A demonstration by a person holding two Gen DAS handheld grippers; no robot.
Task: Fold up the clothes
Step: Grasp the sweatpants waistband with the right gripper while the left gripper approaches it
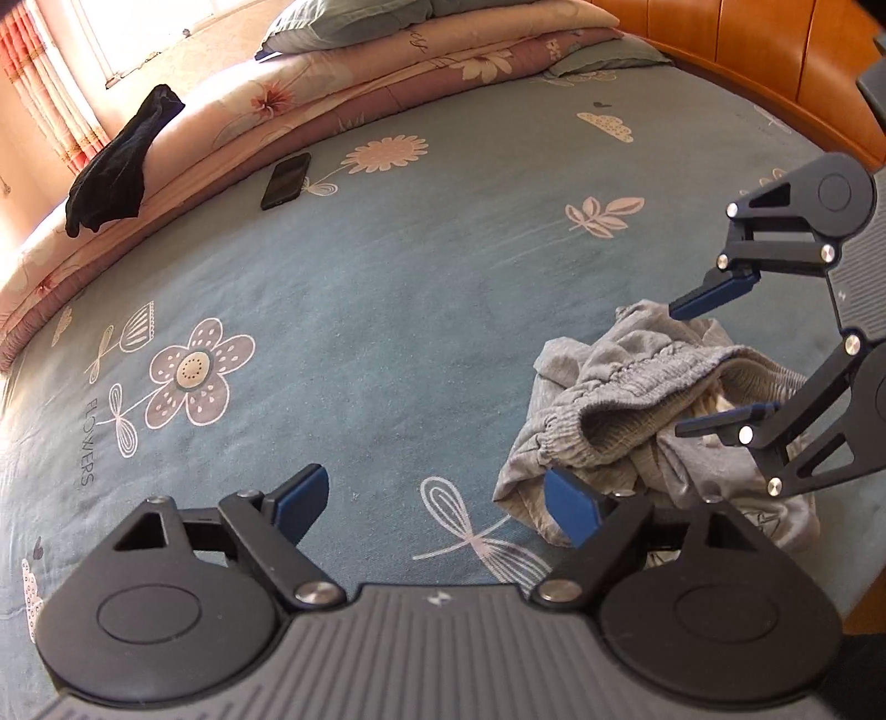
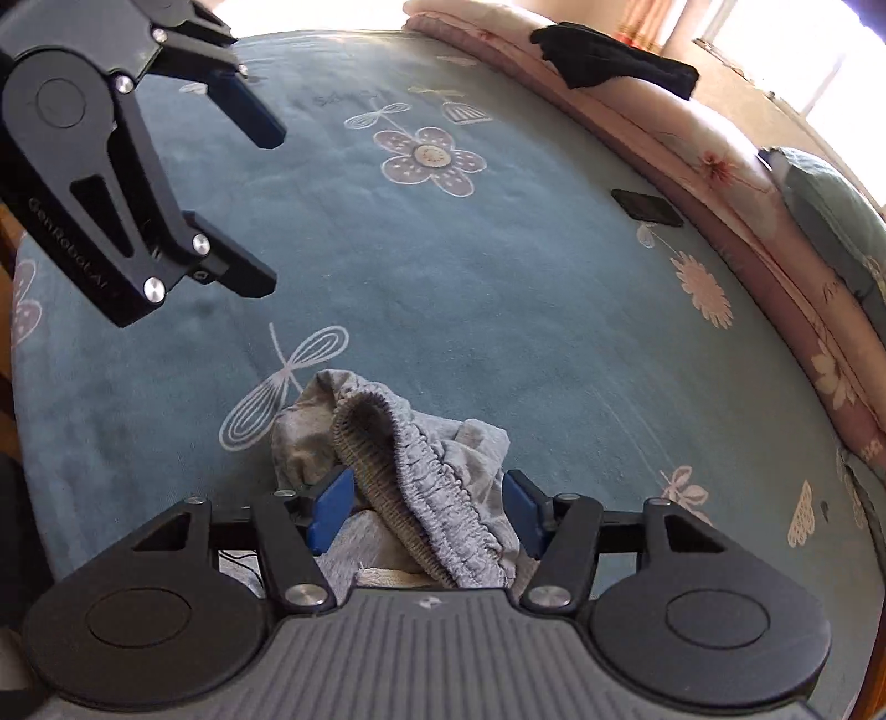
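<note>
A crumpled grey garment (image 1: 614,399) with an elastic waistband lies on the blue flowered bedsheet (image 1: 387,277), at the right of the left wrist view. My left gripper (image 1: 437,498) stands open above the sheet just left of the garment, with nothing between its fingers; it also shows at the upper left of the right wrist view as the left gripper (image 2: 271,213). My right gripper (image 2: 426,493) points down over the garment (image 2: 421,471). The waistband lies between its blue pads (image 2: 332,507), which do not visibly clamp it. The right gripper (image 1: 675,370) enters from the right.
A folded floral quilt (image 1: 332,83) with pillows runs along the far side of the bed. A black garment (image 1: 116,160) is draped over it. A dark phone (image 1: 286,180) lies on the sheet beside the quilt. An orange wooden bed frame (image 1: 747,50) borders the right.
</note>
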